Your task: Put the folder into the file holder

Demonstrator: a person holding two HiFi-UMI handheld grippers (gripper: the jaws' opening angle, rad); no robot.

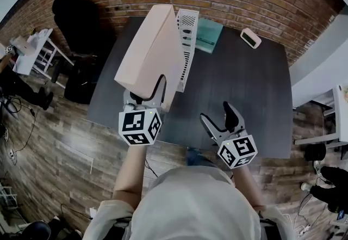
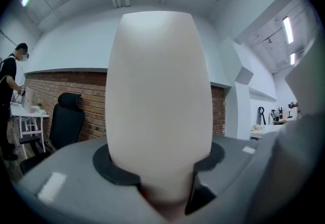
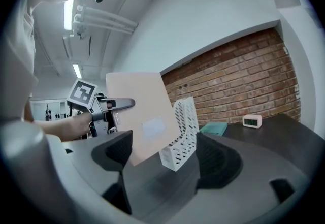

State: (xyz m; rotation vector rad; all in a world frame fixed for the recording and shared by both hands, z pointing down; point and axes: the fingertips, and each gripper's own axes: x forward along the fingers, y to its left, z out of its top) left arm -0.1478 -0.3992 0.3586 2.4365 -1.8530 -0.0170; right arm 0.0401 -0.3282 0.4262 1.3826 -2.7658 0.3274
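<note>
**Left gripper clamps folder beside file holder**

The left gripper grips the beige folder's lower edge, holding it raised and tilted just left of the white file holder on the dark surface. The right gripper hovers with its jaws apart and empty, on the file holder's near side.

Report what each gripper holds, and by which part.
The left gripper clamps the pale pink box-shaped folder across its narrow lower near end; the right gripper holds nothing.

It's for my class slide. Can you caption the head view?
The left gripper holds a pale pink folder up beside the white file holder; the right gripper is open.
</note>
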